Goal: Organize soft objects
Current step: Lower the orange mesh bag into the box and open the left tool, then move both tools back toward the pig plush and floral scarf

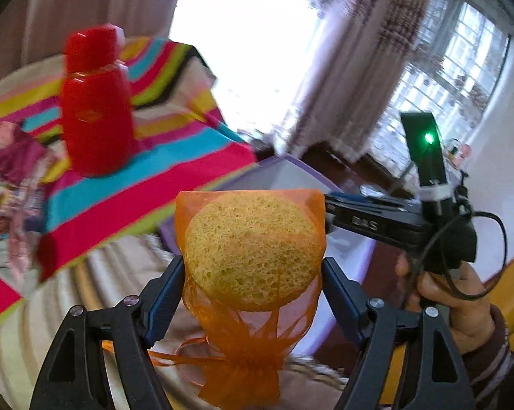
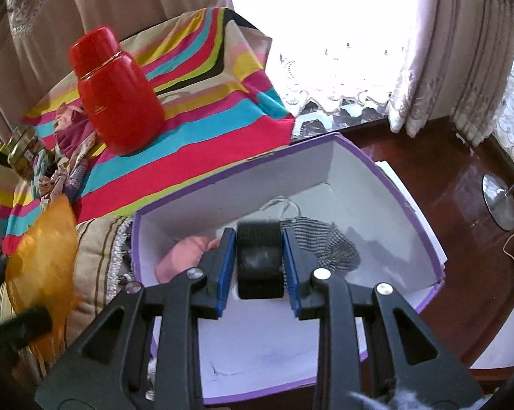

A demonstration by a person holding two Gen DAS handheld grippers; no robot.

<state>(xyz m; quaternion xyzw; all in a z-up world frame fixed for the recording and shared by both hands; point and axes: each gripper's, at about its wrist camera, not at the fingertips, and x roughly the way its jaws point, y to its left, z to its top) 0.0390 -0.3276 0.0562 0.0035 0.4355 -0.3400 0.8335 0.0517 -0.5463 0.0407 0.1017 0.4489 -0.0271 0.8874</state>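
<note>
Both tongs grip: left [image 1: 253, 266] the sponge pouch [image 1: 251, 249], right [image 2: 258, 266] a black roll [image 2: 258, 259].

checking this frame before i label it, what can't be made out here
- Black object clamped in the right gripper: right wrist view, its blue pads cover both sides, so what it is stays unclear.
- Pink item and checked cloth in the purple box: partly hidden behind the gripper.
- Red jar: blurred in the left wrist view, its emblem unreadable.
- Sponge pouch in the left gripper: bottom cut off.
</note>
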